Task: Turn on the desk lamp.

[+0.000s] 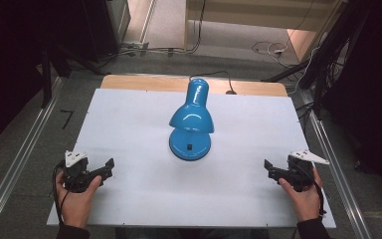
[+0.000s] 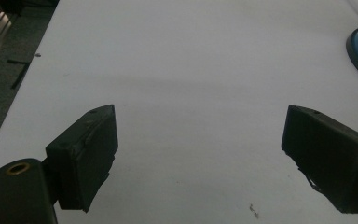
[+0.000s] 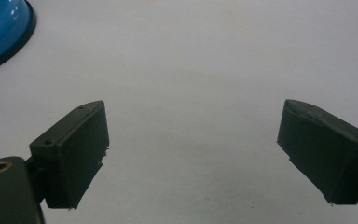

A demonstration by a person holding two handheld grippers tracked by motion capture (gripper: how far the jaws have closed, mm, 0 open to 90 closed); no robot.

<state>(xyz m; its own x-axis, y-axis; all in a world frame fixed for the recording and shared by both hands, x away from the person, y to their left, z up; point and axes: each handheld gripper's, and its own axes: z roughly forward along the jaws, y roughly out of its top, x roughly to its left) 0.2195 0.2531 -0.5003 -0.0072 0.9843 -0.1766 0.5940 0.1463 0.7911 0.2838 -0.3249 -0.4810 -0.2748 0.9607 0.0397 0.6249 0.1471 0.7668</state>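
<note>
Left tongs (image 1: 110,167) and right tongs (image 1: 268,168), each hand-held, jaws wide apart, pointing inward.

Glossy blue lamp (image 1: 191,119) on white table (image 1: 129,114); both grippers black

grey carpet floor (image 1: 25,144), metal rails (image 1: 17,164), loose cables (image 1: 266,49), dark stands around white-topped table (image 1: 129,119)

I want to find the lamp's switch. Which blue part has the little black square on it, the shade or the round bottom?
The round base. It lies flat on the white table and carries the small black square. The shade above it is plain glossy blue.
</note>
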